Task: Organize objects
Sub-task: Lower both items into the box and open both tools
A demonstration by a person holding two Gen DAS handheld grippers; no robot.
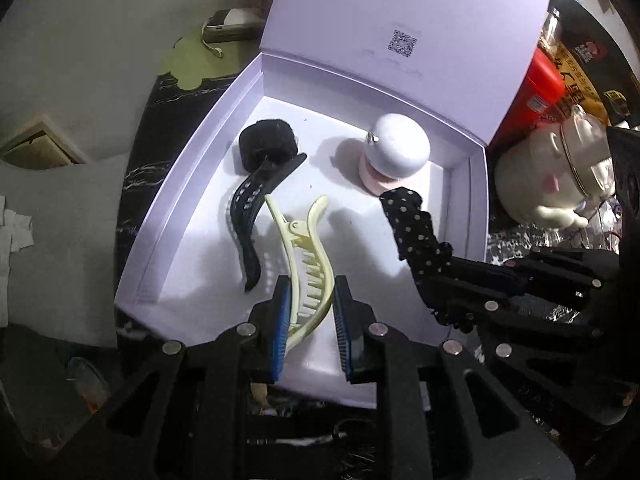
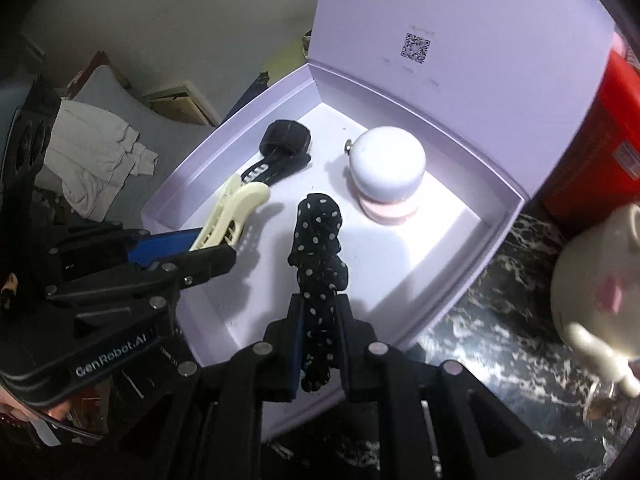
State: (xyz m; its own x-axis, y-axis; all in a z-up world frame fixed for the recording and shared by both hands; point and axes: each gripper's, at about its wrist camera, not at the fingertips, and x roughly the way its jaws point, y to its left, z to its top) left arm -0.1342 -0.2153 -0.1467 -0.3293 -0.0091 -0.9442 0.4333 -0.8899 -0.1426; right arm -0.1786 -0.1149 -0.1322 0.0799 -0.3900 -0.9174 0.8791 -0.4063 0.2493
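The left tongs [image 1: 308,312] are clenched on a cream plastic banana hair clip [image 1: 306,248], and the right tongs [image 2: 318,320] are clenched on a black white-dotted fabric scrunchie [image 2: 318,240]; both items hang above the floor of the open lilac cardboard box [image 1: 192,216] on the dark marbled worktop [image 2: 492,300]. Inside lie a black curved hair clip [image 1: 250,220] and a white-and-pink round case [image 1: 394,150]. Judged best practice: lower each item onto bare floor before releasing, keeping the cream clip clear of the black one.

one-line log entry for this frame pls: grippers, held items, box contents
left gripper: shut on cream hair clip | right gripper: shut on polka-dot scrunchie | open white box: black hair clip, white round case
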